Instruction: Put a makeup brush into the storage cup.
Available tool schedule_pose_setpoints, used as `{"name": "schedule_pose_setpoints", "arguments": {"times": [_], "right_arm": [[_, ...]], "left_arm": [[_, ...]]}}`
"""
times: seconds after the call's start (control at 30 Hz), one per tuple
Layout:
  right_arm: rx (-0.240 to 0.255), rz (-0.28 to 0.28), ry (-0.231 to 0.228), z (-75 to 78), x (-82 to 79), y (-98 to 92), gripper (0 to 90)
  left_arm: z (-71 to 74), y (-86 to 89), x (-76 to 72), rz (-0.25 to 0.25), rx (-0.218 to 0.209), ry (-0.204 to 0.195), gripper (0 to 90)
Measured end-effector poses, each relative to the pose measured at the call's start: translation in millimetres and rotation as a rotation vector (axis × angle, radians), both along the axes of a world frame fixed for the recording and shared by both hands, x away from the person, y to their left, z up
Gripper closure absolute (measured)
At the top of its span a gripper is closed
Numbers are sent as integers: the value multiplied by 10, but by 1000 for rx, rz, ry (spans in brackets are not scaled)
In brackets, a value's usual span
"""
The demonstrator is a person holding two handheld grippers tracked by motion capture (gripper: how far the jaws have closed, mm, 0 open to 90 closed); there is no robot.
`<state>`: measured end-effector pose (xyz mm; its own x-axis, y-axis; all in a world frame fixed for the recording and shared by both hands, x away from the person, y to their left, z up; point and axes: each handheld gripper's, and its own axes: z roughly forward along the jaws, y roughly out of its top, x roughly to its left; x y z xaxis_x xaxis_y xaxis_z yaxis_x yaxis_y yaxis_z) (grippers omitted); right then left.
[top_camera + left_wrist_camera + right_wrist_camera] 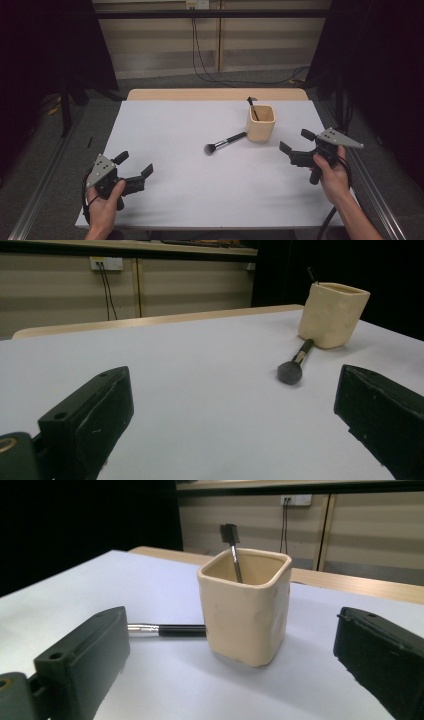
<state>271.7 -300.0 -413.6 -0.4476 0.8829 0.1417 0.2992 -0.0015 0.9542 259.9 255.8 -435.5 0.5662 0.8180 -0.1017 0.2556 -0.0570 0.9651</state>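
Brush and cup between two idle tongs

The makeup brush lies flat, handle touching the cream cup; right tongs near, left tongs well apart, both wide open, empty.

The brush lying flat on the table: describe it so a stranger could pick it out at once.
Start at the white table and find the cream square cup right of centre. The brush lying flat sits just left of that cup, its black handle end at the cup's base and its dark fluffy head pointing away. Unlike the small dark brush standing inside the cup, it lies on the tabletop.
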Motion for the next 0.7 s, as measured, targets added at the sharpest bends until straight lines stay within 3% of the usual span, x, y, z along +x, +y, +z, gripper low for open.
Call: {"name": "schedule_pose_setpoints", "arguments": {"times": [0.1, 0.23, 0.33, 0.47, 0.53, 0.7], "right_arm": [[4, -4, 8, -23, -95, 3, 9], [-6, 3, 16, -86, -240, 18, 9], [-18, -1, 18, -136, -343, 16, 0], [-31, 5, 21, -194, -442, 13, 0], [-27, 0, 16, -209, -482, 8, 0], [-31, 2, 2, -226, -562, -39, 0]], "left_arm": [[40, 2, -46, 12, -41, -15, 27], [38, -18, -83, 0, 8, -26, 26], [34, -36, -90, -7, 12, -27, 26], [26, -22, -99, -12, -4, -17, 26], [19, -11, -94, -14, -38, -14, 24], [42, -16, -104, -23, 13, -41, 20]]}}
